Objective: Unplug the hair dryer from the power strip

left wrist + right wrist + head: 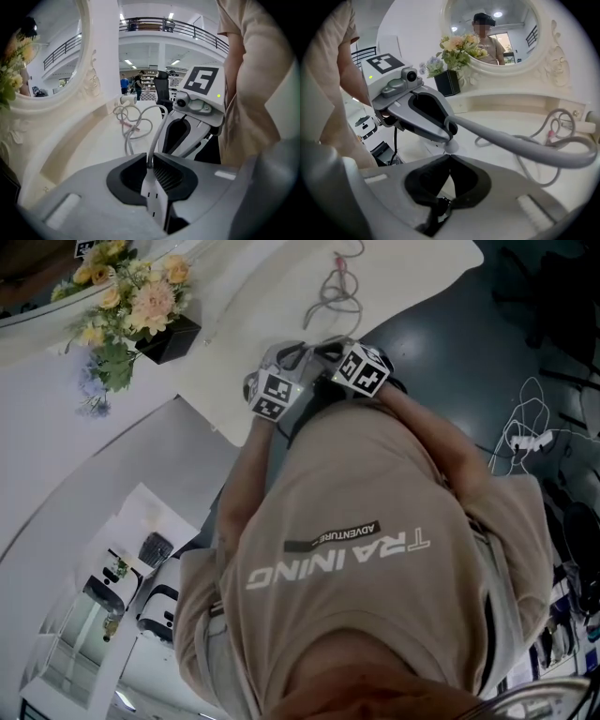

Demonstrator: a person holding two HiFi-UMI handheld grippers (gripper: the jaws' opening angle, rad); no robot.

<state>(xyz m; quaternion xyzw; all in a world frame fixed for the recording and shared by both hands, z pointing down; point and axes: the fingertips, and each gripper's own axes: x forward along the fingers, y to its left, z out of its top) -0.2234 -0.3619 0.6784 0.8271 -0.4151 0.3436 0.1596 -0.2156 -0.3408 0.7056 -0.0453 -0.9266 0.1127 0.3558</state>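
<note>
Pinching the grey cord (pixel 157 123) in the left gripper (pixel 149 161), jaws fully closed on it, over the table (pixel 89 140) edge farthest from the mirror (pixel 497 33). Holding the right gripper (pixel 449 158) closed tip to tip on nothing, just beside. Running lengthwise toward the mirror, coiling below it near a white plug fitting (pixel 125 99), probably the strip end. Showing no hair dryer anywhere. Likely calls for the free right.

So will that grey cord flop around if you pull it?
Probably floppy: the grey cord lies in loose loops on the table. Likely light too: the left gripper holds a stretch with only its jaw tips.
</note>
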